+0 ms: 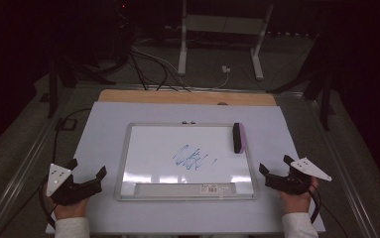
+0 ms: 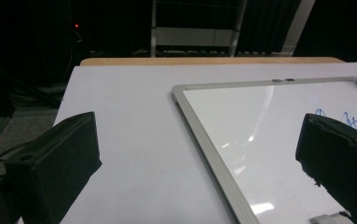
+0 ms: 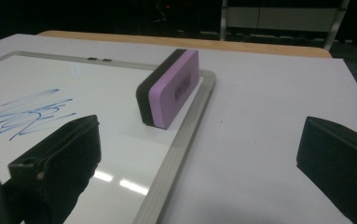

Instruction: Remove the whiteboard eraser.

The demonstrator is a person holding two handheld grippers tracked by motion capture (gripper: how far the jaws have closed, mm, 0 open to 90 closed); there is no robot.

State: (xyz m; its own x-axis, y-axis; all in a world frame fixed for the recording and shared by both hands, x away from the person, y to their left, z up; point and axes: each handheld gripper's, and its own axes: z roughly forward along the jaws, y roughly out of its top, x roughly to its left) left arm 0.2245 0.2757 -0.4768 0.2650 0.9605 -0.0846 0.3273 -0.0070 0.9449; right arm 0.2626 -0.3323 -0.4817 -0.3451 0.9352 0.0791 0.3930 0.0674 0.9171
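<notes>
A whiteboard (image 1: 143,148) lies flat in the middle of a table covered with a white sheet (image 1: 98,129), and a blue scribble (image 1: 191,157) sits a little right of the board's centre. An eraser (image 1: 238,137), black on one side and purple on the other, stands on its long edge at the board's far right corner, just inside the grey frame and touching it, as far as the right gripper view lets me judge.

The person holds the left gripper (image 1: 87,169) on the sheet off the board's near left corner. Its jaws are spread wide and hold nothing; in the left gripper view one black jaw hangs over the bare sheet and the other over the board's surface, with the frame's left edge running between them.

The right gripper (image 1: 275,166) rests off the board's near right corner, jaws also spread wide and empty. The eraser lies ahead of it and well apart from its fingers (in the right gripper view it stands between the two jaws but farther off, nearer the left one). The scribble is off to that jaw's far side.

Neither gripper touches the eraser or the scribble. Along the board's near edge runs a grey tray with a small label (image 1: 216,188).
</notes>
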